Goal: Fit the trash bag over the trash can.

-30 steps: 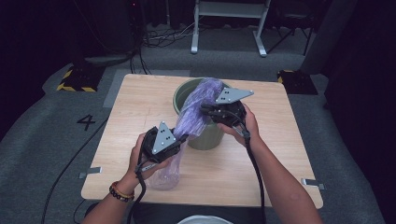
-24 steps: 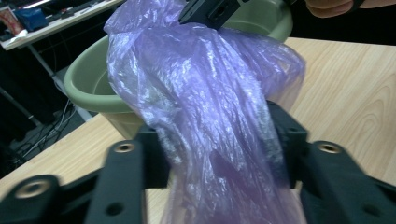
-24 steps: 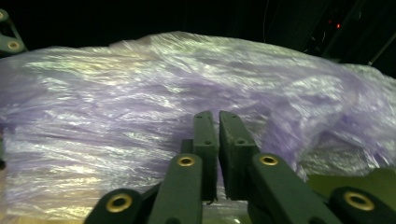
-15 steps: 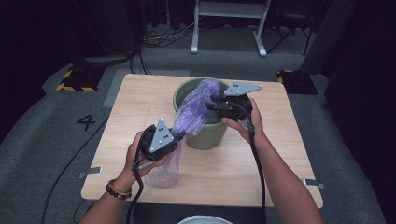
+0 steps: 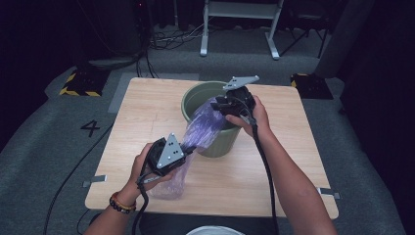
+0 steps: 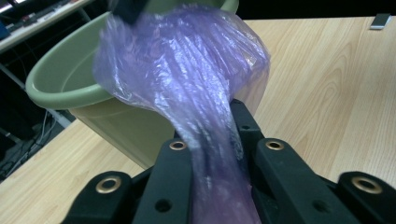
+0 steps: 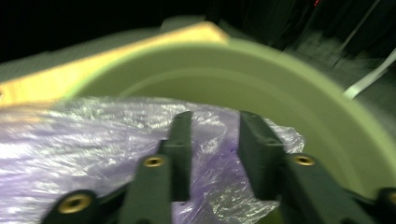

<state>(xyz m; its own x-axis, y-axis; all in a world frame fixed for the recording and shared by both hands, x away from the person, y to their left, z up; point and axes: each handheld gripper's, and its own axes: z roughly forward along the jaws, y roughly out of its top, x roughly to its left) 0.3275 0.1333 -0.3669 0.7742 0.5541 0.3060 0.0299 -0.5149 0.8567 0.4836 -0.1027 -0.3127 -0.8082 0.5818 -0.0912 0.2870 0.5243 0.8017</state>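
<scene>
We pinch the purple bag (image 5: 203,129) as a gathered rope in the left gripper (image 6: 212,154), stretching it toward the green bin (image 5: 195,98). The right gripper (image 7: 212,140) has just been narrowing, its jaws astride the bag's edge at the rim, grip uncertain. The table (image 5: 147,107) is otherwise bare; only the rim obstructs.

Dim room; blurred right gripper view

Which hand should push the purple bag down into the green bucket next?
Probably the right: its gripper is over the green bucket with the purple bag by its jaws. The left gripper holds the bag outside the bucket.
</scene>
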